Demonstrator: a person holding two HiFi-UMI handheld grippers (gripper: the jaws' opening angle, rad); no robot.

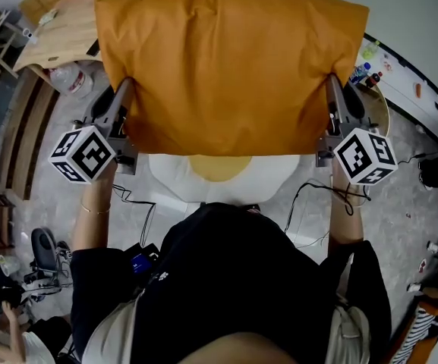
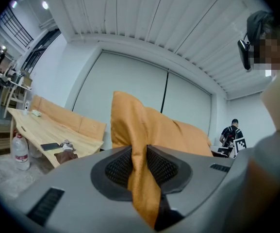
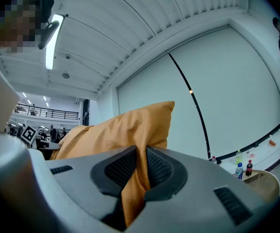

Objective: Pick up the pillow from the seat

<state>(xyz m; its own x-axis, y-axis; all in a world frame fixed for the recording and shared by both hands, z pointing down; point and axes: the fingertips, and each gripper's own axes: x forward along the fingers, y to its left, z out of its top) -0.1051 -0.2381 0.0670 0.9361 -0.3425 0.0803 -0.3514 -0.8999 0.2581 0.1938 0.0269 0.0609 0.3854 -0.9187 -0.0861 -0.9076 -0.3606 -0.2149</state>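
Across the head view, the orange pillow (image 1: 226, 67) is hanging spread between both hand-held grippers. The left hand-held gripper (image 1: 127, 86) is pinching its left edge and the right hand-held gripper (image 1: 331, 83) is pinching its right edge. Both marker cubes, left (image 1: 82, 154) and right (image 1: 365, 156), are facing the camera. A white seat (image 1: 169, 177) with a yellow centre is showing below the pillow's near edge, in front of the person's dark top (image 1: 234, 279). A wooden worktop (image 1: 59, 14) is lying to the upper left, with a water bottle (image 1: 68, 80) beside it on the floor.

Through the left gripper view, the left hand-held gripper (image 2: 140, 166) is clamping narrowly on a fold of the pillow (image 2: 144, 125), the fabric running between both ribbed pads and hanging out below them. The worktop (image 2: 38, 130) is carrying a dark flat item (image 2: 49, 146).

Through the right gripper view, the right hand-held gripper (image 3: 140, 169) is likewise closing tight on pillow (image 3: 120, 130) fabric, which is bunching between the pads. Small bottles (image 3: 240, 169) are standing near a round table (image 3: 261, 181) at the far right.
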